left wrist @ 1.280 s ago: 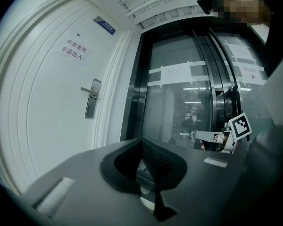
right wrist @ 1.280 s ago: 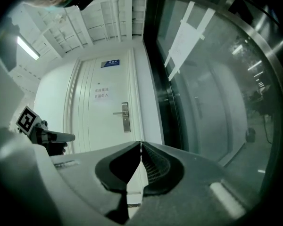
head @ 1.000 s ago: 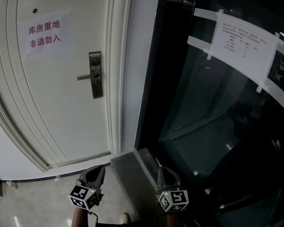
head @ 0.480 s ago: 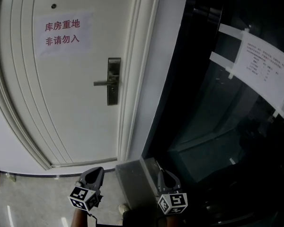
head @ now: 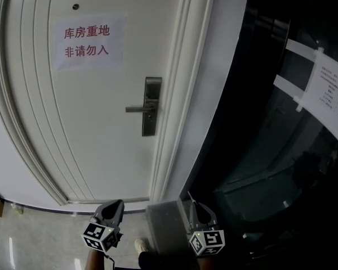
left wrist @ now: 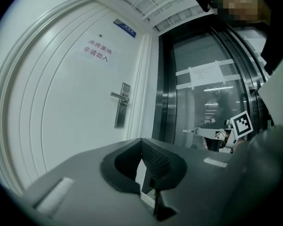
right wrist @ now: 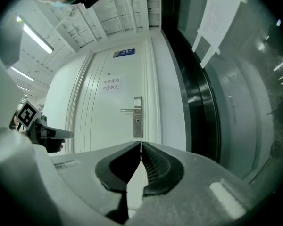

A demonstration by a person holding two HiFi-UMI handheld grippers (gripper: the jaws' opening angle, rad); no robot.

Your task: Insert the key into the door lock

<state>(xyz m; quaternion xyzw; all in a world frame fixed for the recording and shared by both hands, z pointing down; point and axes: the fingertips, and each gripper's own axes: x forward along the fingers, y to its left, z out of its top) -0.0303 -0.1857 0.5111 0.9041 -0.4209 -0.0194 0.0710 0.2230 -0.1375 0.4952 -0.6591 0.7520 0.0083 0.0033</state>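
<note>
White door (head: 90,139) — lock plate (head: 151,106) near its right edge — well apart from key (left wrist: 189,130).

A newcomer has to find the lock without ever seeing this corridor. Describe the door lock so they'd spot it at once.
Find the white panelled door left of the dark glass wall. Near its right edge, below and right of the paper notice with red characters, is a tall, narrow metal lock plate. Unlike anything nearby, it has a lever handle pointing left.
</note>
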